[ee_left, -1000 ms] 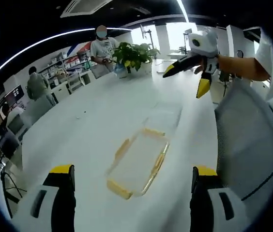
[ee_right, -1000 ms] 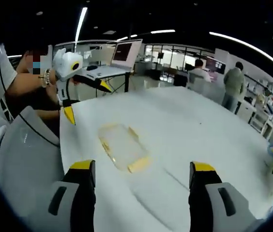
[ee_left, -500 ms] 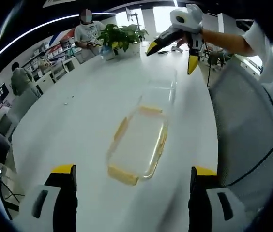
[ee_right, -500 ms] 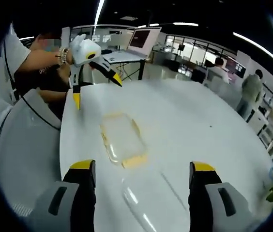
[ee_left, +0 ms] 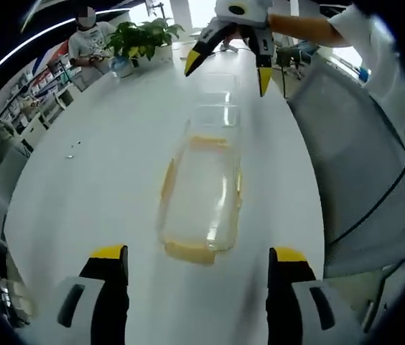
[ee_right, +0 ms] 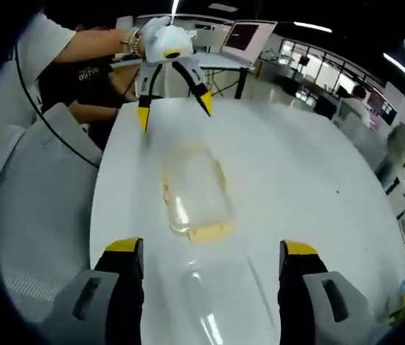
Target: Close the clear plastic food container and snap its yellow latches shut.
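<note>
A clear plastic container [ee_left: 201, 198] with yellow latches [ee_left: 188, 251] lies open on the white table [ee_left: 95, 180]. Its clear lid [ee_left: 217, 115] lies flat just past the far end. My left gripper [ee_left: 197, 262] is open, its jaws standing either side of the container's near end, apart from it. My right gripper [ee_left: 226, 75] hangs open above the lid at the opposite end. In the right gripper view the container [ee_right: 195, 190] is mid-frame, the lid [ee_right: 213, 295] lies between the right gripper's [ee_right: 211, 255] spread jaws, and the left gripper [ee_right: 174, 115] hovers open beyond.
A grey chair back [ee_left: 360, 158] stands close along the table's edge, also seen as the chair [ee_right: 37, 208] in the right gripper view. A potted plant [ee_left: 141, 36] sits at the table's far end near a seated person. A laptop [ee_right: 249, 36] stands on another desk.
Both grippers have come in over the container from opposite ends and tilted down, so it looks larger and more centred. The container and lid have not moved. Both grippers stay open.
</note>
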Available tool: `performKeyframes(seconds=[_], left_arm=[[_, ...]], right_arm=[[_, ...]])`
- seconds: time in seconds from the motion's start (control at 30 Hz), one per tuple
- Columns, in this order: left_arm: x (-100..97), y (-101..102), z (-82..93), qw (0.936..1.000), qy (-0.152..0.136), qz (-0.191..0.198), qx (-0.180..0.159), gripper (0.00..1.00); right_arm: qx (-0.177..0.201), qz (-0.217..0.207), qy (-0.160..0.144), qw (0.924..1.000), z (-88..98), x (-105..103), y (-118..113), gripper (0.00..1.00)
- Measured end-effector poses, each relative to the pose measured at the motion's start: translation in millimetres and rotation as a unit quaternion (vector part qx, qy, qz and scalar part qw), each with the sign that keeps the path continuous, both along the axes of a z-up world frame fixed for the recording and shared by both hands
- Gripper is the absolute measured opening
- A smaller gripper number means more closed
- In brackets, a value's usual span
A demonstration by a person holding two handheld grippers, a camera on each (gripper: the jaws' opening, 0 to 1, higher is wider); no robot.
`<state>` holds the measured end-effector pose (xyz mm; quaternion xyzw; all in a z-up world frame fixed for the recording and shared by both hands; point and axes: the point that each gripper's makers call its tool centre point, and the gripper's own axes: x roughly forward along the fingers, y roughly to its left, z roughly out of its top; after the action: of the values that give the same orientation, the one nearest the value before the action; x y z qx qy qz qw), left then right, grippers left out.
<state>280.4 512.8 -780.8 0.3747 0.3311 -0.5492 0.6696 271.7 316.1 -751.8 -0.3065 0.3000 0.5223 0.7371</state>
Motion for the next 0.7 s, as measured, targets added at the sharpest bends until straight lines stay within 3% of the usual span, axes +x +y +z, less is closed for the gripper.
performKeyframes(seconds=[0.2,0.7], left_arm=[[9.6,-1,-12.6,0.9997,0.024,-0.003,0.005,0.68],[16.7,-5,-40.6,0.9970,0.051,-0.049,0.032,0.56]], right_arm=[[-0.009,0.013,0.013,0.9998,-8.8,9,6,0.73],[-0.036,0.069,0.052,0.9956,-44.1,15,34,0.65]])
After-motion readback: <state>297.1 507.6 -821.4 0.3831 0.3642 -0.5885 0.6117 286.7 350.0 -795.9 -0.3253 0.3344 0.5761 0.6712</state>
